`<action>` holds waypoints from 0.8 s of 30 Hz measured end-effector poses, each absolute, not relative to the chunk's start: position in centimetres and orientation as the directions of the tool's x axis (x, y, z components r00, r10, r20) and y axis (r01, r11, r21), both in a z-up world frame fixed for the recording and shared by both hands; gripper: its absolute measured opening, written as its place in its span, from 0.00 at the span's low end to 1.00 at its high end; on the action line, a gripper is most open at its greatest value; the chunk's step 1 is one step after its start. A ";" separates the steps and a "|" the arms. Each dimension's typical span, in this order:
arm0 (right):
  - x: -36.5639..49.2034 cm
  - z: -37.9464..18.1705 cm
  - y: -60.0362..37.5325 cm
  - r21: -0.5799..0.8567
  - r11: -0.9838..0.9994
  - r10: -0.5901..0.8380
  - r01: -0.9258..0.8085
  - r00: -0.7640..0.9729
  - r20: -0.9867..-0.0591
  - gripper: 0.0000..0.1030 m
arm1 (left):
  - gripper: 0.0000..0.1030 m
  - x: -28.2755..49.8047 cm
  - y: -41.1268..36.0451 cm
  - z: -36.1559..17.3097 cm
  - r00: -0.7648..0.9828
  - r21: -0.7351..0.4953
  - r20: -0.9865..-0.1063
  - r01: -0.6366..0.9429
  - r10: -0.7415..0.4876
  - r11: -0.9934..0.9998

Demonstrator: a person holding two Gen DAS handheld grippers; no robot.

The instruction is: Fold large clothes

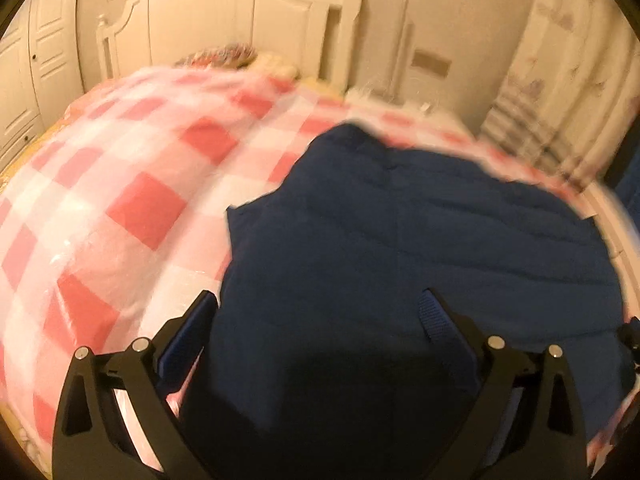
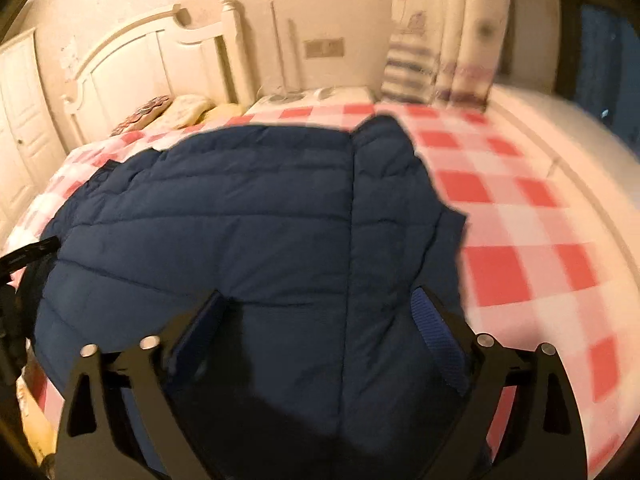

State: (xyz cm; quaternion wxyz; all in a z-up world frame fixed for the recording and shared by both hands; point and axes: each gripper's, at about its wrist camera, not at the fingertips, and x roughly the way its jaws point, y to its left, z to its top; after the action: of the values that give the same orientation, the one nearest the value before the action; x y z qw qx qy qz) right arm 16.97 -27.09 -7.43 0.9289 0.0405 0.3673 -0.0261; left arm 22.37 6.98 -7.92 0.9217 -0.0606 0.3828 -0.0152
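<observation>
A dark navy quilted puffer jacket [image 1: 420,248] lies spread on a bed with a red-and-white checked cover [image 1: 132,208]. My left gripper [image 1: 320,304] is open, its fingers wide apart just above the jacket's near left part. In the right wrist view the jacket [image 2: 248,216] lies flat with a lengthwise seam and a raised part at its far right. My right gripper [image 2: 320,304] is open above the jacket's near right part, on the checked cover [image 2: 520,216]. The left gripper [image 2: 20,272] shows at the left edge of the right wrist view. Both views are motion blurred.
A white headboard [image 2: 160,56] and pillows [image 2: 176,112] stand at the far end of the bed. White wardrobe doors [image 1: 28,80] are at the left. Curtains [image 2: 452,40] and a white ledge [image 2: 568,136] are at the right.
</observation>
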 end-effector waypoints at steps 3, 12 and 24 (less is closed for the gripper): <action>15.0 -5.5 -23.6 0.025 1.000 0.029 -0.017 0.773 -0.634 0.86 | 0.98 19.6 4.0 -6.3 0.748 -0.055 -0.660 0.045 -0.070 0.997; 15.7 -10.0 -15.6 -0.116 0.972 0.065 -0.203 0.711 -0.701 0.89 | 0.98 17.6 -2.5 -10.1 0.734 0.133 -0.678 0.178 -0.042 0.975; 12.8 -8.6 -22.8 -0.073 0.995 0.001 -0.073 0.718 -0.696 0.88 | 0.98 16.6 4.2 -10.1 0.718 0.064 -0.695 0.103 -0.030 0.993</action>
State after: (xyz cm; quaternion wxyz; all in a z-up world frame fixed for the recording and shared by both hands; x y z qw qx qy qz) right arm 12.81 -22.84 -8.57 0.9257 -0.0476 0.3747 0.0200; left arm 16.64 4.19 -10.13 0.9256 0.0490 0.3737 -0.0359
